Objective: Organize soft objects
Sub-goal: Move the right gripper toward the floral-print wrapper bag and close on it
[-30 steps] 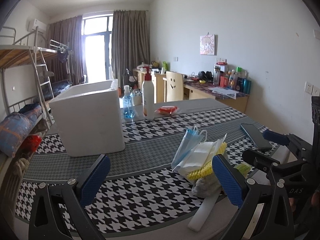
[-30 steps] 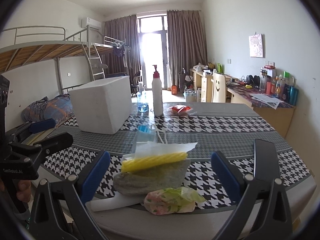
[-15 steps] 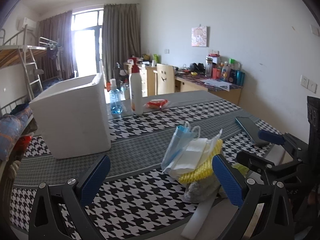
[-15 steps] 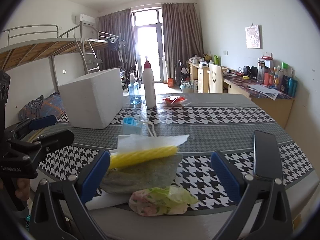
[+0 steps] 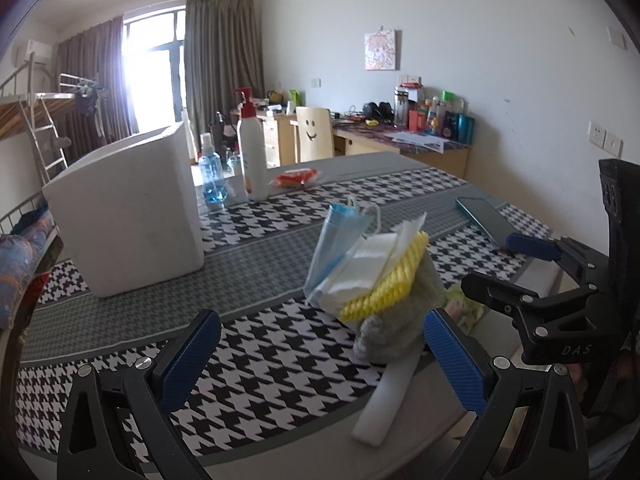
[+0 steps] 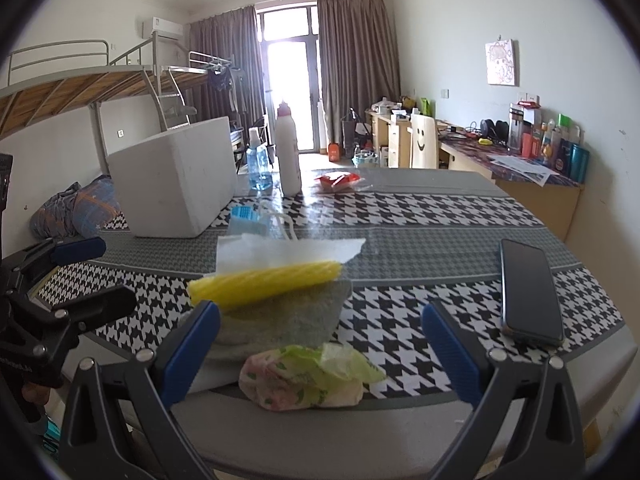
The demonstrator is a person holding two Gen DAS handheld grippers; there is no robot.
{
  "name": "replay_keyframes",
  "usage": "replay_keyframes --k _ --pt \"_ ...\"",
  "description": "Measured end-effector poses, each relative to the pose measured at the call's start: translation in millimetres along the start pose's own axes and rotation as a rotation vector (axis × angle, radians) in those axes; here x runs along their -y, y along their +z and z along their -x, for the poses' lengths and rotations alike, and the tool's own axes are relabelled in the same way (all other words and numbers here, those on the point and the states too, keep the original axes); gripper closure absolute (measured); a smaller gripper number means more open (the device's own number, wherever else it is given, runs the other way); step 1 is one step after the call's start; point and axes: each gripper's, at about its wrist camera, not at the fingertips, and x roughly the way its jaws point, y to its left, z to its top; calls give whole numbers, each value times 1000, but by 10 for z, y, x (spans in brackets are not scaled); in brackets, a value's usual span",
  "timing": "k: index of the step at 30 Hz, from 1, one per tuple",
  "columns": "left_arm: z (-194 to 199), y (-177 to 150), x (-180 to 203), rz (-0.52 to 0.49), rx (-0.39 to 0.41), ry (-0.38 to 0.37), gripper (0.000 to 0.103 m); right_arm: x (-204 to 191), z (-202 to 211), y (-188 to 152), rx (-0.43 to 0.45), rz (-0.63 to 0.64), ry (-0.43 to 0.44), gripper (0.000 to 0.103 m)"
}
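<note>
Facing a table [image 6: 460, 184] spread with houndstooth cloth, both claws hover at its near edge, jaws spread wide, nothing between the pads. Largest thing on it: a white foam box [image 5: 128, 208], open top, at ten o'clock from the left claw [image 5: 320, 354]; likely the bin meant for the soft goods, though nothing shows inside from here. Behind it at twelve o'clock stand a pump bottle [image 5: 251, 148] and a blue spray bottle [image 5: 210, 174], with a red packet [image 5: 294, 178] just beside them; labels too small to read. A dark phone [image 6: 528, 292] lies flat at two o'clock from the right claw [image 6: 320, 352], well apart from the heap. The task's things sit as one leaning pile [image 5: 372, 276] near the table's front edge, straight ahead of the right claw and at one o'clock of the left: grey cloth [image 6: 288, 316] at the bottom, yellow sponge [image 6: 264, 284] on it, white tissue [image 6: 288, 250] above, blue mask [image 5: 338, 240] propped against the far side. A white foam strip [image 5: 390, 400] pokes out beneath toward the edge. A crumpled floral wrapper [image 6: 304, 378] lies nearest, touching the cloth. Stacking probably leaves the top layers easy to peel off singly. Readable writing: "DAS" on the right claw's frame, seen from the left camera. Nothing sorted yet, by my judgement.
</note>
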Motion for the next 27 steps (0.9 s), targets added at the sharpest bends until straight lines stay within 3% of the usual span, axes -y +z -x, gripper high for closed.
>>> replay_keyframes --k 13,16,18,22,27 --pt "-161 -180 213 -57 -99 -72 4 74 -48 -179 -57 -19 -10 1" --pt "-220 -221 267 -77 -124 -86 9 97 -52 -214 -64 -28 -13 1" --pt "-258 -246 295 -89 -145 -99 18 122 -46 -224 -69 -35 -14 1" --pt "-323 -298 334 -108 -177 -107 24 116 -55 -248 -77 -36 -12 1" --pt "-388 -366 375 -135 -218 -117 43 115 -72 -273 -82 -39 -9 1"
